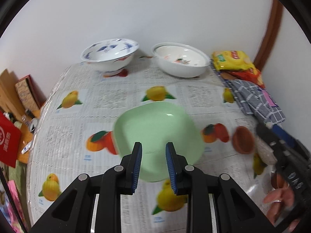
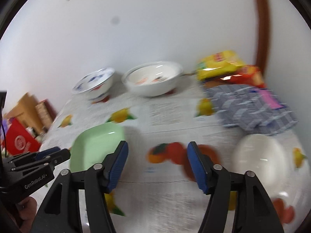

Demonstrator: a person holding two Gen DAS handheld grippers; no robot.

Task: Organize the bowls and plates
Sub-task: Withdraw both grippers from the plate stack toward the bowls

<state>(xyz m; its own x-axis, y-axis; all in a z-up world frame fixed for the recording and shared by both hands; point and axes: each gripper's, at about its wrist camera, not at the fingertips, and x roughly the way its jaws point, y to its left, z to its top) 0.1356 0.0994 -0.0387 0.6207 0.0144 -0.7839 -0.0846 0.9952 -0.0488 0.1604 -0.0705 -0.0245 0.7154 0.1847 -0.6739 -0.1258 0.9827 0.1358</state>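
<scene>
A pale green square plate (image 1: 155,134) lies on the fruit-print tablecloth; it also shows in the right wrist view (image 2: 95,145). My left gripper (image 1: 154,159) is open, its fingers over the plate's near edge. A blue-patterned bowl (image 1: 109,55) and a white bowl (image 1: 180,61) with a red print stand at the back by the wall. My right gripper (image 2: 157,163) is open and empty above the cloth, right of the green plate. A white bowl (image 2: 260,159) sits to its right. The left gripper (image 2: 48,157) shows at the right wrist view's left edge.
Yellow and red snack packs (image 1: 233,60) and a folded blue checked cloth (image 1: 256,99) lie at the back right. Boxes and a red bag (image 1: 8,141) sit beyond the table's left edge. The white wall (image 1: 155,15) stands right behind the bowls.
</scene>
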